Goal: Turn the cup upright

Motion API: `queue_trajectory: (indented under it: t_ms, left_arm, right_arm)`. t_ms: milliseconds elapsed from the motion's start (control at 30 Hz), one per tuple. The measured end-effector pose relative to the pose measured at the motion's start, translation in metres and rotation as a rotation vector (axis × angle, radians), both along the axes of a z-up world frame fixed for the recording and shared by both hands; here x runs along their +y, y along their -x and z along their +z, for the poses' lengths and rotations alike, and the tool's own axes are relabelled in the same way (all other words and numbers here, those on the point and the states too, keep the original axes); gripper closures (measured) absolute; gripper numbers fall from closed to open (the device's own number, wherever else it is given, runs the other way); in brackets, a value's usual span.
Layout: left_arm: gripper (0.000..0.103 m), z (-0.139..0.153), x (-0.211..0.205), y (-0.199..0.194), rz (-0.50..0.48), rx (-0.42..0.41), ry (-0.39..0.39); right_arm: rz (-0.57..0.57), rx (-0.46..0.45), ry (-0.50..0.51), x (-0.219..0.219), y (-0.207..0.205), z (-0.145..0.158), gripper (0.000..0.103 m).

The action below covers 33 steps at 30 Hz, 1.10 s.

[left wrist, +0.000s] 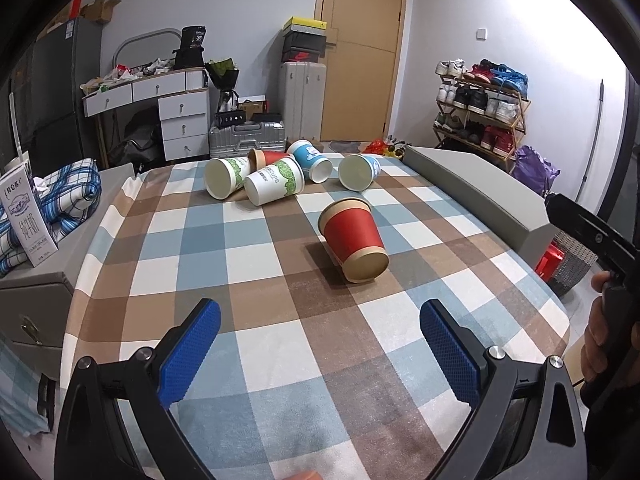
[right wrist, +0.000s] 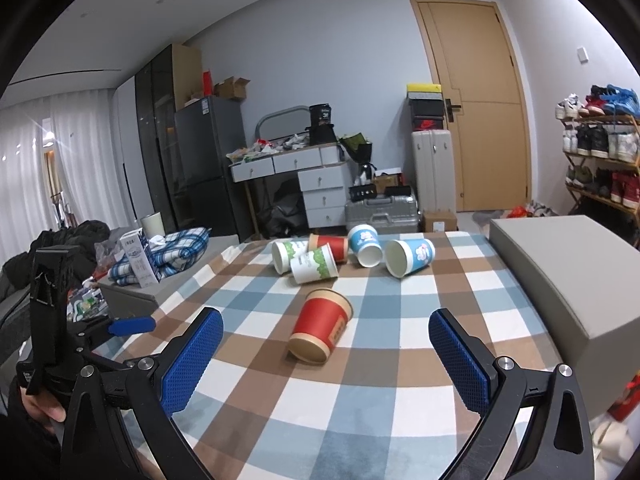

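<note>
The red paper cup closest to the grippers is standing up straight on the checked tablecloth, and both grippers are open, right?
Not quite. The red paper cup is lying tipped on its side on the checked tablecloth, not standing up straight; its tan bottom faces the camera in the left wrist view. The rest is right: the left gripper and the right gripper are both open, holding nothing.
</note>
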<state>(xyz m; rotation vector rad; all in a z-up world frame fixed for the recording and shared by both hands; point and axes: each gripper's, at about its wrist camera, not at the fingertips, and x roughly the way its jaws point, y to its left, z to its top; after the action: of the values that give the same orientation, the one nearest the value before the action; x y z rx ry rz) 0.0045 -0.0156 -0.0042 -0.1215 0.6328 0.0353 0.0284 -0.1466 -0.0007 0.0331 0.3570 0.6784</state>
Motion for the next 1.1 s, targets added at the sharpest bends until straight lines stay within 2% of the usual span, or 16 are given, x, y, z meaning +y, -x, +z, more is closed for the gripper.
queue_trajectory:
  t_ms: [233,533,733,967,1100]
  left_arm:
    - [0.006,-0.005,-0.002,-0.005,0.017,0.022,-0.023]
    - [0.006,-0.019,0.002,-0.013,0.035,0.073,-0.011]
    - [0.006,-0.018,0.001,-0.017,0.027,0.080,0.006]
    - [0.006,-0.021,-0.003,-0.042,0.016,0.119,0.024]
    - [0.006,-0.030,-0.005,-0.062,0.027,0.156,0.069]
  right_arm:
    - [0.026,0.015,0.013,0.003,-0.001,0.000,0.000]
    - [0.022,0.034,0.003,0.001,-0.007,-0.007,0.000]
    - [0.014,0.062,-0.015,-0.004,-0.013,-0.009,0.000]
    - [-0.007,0.068,-0.016,-0.008,-0.018,-0.014,0.000]
    - [-0.076,0.126,0.000,-0.011,-0.035,-0.030,0.000]
